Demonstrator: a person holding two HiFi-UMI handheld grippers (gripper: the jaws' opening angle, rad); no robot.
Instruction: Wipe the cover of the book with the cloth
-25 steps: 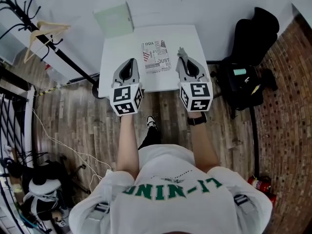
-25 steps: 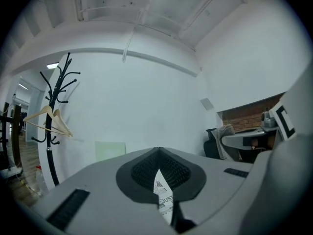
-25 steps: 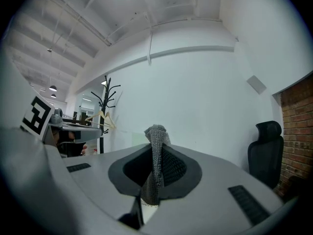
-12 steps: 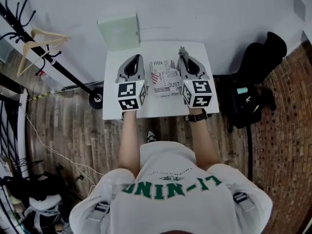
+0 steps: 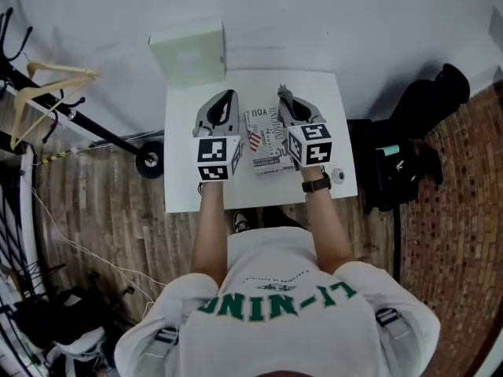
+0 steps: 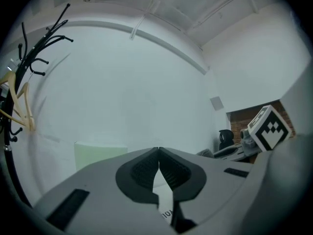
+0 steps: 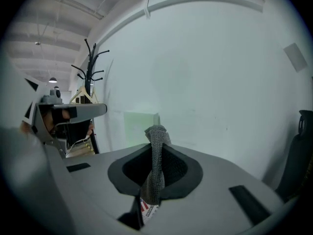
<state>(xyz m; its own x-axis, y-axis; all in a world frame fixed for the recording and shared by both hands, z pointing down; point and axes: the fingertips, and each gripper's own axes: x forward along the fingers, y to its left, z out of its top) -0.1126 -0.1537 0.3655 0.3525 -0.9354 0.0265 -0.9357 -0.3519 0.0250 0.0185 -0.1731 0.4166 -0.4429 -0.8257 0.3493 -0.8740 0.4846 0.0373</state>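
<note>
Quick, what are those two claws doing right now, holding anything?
Left gripper: closed, holding nothing.
Right gripper: closed on the grey cloth.

This looks like a plain studio or office-type workroom rather than a home. A small square white table (image 5: 182,187) stands against a bare white painted wall (image 5: 330,14) on a grey-brown wood-plank floor (image 5: 102,226) that gives way to red brick paving (image 5: 464,234) on the right. A black metal coat stand (image 5: 78,124) carries one pale wooden hanger (image 5: 35,93), a black chair with bags (image 5: 409,155) sits beside the table, and the white ceiling shows exposed pipes (image 6: 161,4).
</note>
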